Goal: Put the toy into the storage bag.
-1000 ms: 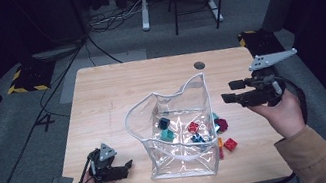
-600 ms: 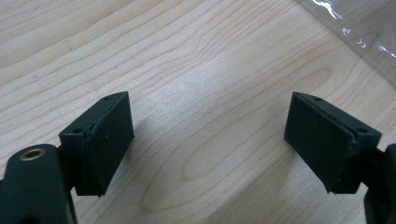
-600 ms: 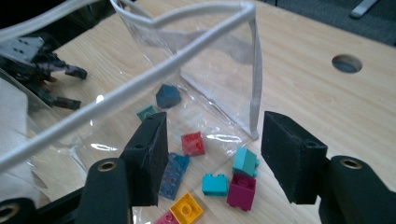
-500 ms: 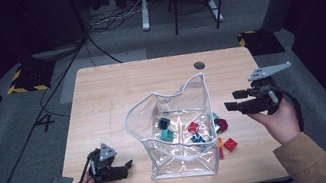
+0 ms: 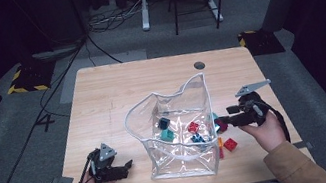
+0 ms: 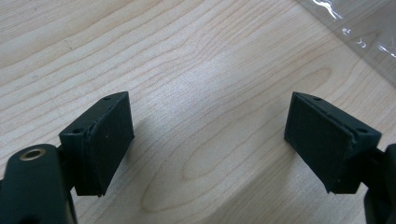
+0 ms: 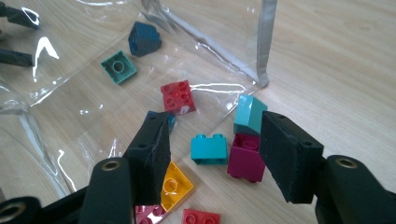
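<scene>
Right tool [image 5: 226, 115]: held at about 4 o'clock of the table [image 5: 116, 94], jaws spread wide with nothing between the pads; in the right gripper view [image 7: 215, 154] they hover above loose bricks.
Left tool [image 5: 123, 168]: at about 7 o'clock of the table, near the front edge, jaws spread apart over bare wood [image 6: 205, 135], nothing gripped.
Clear bag [image 5: 178, 134]: transparent plastic pouch with a grey rim, mouth gaping open towards 10 o'clock, standing at table centre-front, between the two tools; well apart from the left tool, just beside the right one.
Magenta brick [image 7: 246, 156]: dark pink, studs up, on the table outside the bag, partly behind the right-hand pad of the right tool.
Teal brick [image 7: 208, 148]: small, two studs visible, lying just beside the magenta brick at its 9 o'clock.
Turquoise sloped brick [image 7: 250, 114]: at 12 o'clock of the magenta brick, touching or nearly so; cannot tell which.
Yellow brick [image 7: 176, 185]: corner-on, near the left-hand pad, at 7 o'clock of the teal brick.
Red bricks outside [image 5: 230, 144]: one on the table at 5 o'clock of the bag; a further red one [image 7: 201, 218] at the bottom edge of the right gripper view.
Bricks seen through the bag: red four-stud [image 7: 178, 96], green flat square [image 7: 118, 67], dark blue sloped [image 7: 144, 39].
</scene>
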Available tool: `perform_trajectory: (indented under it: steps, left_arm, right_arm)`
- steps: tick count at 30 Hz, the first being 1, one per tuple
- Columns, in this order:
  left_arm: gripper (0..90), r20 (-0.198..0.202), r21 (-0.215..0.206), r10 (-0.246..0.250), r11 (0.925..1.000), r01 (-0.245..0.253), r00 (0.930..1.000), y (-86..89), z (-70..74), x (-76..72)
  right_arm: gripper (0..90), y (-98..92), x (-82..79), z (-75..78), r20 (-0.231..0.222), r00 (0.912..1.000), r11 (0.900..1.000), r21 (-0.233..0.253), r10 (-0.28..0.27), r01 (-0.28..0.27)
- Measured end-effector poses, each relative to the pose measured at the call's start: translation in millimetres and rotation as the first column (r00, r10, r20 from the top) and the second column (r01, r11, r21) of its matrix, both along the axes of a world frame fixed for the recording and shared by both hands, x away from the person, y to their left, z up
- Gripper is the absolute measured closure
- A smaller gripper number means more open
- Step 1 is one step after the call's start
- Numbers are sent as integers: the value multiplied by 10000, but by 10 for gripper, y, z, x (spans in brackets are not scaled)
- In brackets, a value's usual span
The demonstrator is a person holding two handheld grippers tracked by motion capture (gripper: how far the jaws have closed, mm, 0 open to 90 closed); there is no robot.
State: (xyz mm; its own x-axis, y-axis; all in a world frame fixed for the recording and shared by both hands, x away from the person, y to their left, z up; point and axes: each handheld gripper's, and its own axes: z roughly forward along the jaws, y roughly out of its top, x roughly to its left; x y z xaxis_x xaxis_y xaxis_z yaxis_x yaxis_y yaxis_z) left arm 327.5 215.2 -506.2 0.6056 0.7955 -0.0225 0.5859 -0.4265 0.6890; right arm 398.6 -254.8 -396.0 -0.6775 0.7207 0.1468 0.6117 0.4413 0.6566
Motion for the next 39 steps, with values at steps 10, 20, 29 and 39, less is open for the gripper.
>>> perform_trajectory:
  steps: [10,20,29,39]
  left_arm:
    - [160,12,14,-7,10000,7,10000,1,1,1]
    - [160,-2,-15,10,10000,-10,10000,-1,-1,0]
    - [160,-4,-12,10,10000,-10,10000,-1,0,-1]
    - [160,13,10,-3,10000,3,10000,0,0,0]
  right_arm:
    - [456,131,43,-284,-464,9987,9988,-417,228,-248]
    - [471,258,79,-501,-797,9959,9951,-857,429,-497]
    - [545,301,123,-639,-794,9961,9889,-1396,395,-503]
    - [586,260,92,-591,-614,9977,9912,-1275,288,-365]
